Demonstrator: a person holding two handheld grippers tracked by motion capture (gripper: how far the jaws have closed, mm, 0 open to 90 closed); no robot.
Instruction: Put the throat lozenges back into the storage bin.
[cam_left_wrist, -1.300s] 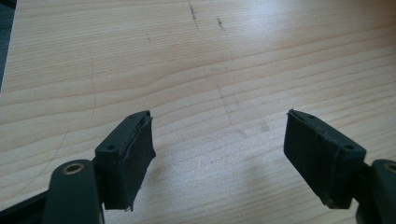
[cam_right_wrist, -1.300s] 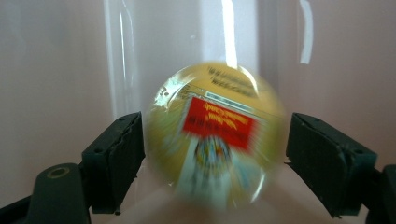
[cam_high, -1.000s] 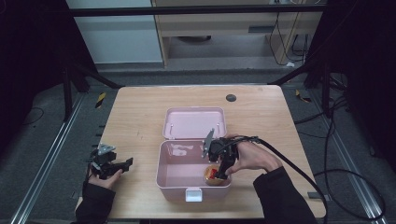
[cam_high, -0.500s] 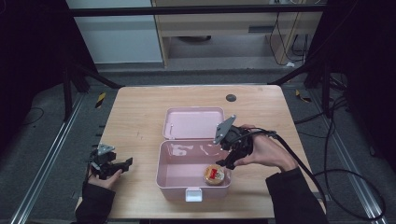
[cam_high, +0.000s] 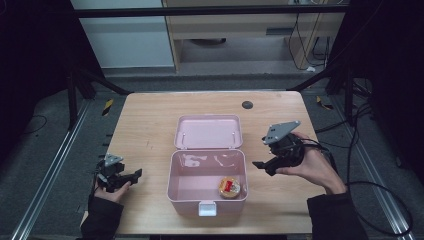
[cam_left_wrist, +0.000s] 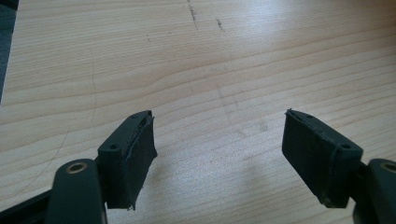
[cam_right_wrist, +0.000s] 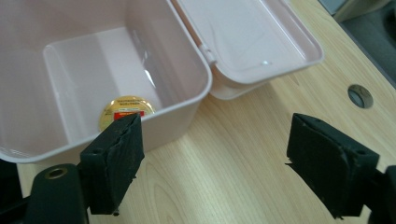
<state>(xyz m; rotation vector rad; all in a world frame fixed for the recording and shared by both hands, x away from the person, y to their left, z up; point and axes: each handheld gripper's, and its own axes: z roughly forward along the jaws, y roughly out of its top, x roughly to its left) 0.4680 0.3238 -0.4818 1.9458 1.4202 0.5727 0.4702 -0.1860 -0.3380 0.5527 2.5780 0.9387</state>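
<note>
An open pink box (cam_high: 171, 175) stands at the middle of the wooden table, its lid (cam_high: 210, 132) laid back flat behind it. A small round gold and red item (cam_high: 229, 187) lies on the box floor at the front right; the right gripper view shows this round item (cam_right_wrist: 127, 108) just past the box wall (cam_right_wrist: 177, 119). My right gripper (cam_high: 261, 165) hovers to the right of the box, outside it. Its jaws have just been opening, and the right gripper (cam_right_wrist: 215, 144) has nothing between them. My left gripper (cam_high: 134, 174) rests at the table's left edge, and the left gripper (cam_left_wrist: 217, 140) is open over bare wood.
A dark round hole (cam_high: 247, 104) sits in the tabletop behind the box, to the right. A cable trails from the right hand off the table's right side. Dark metal frame legs stand on the floor around the table.
My right gripper has lifted out of the box and moved right, leaving the round item on the box floor. The left gripper has stayed put.
</note>
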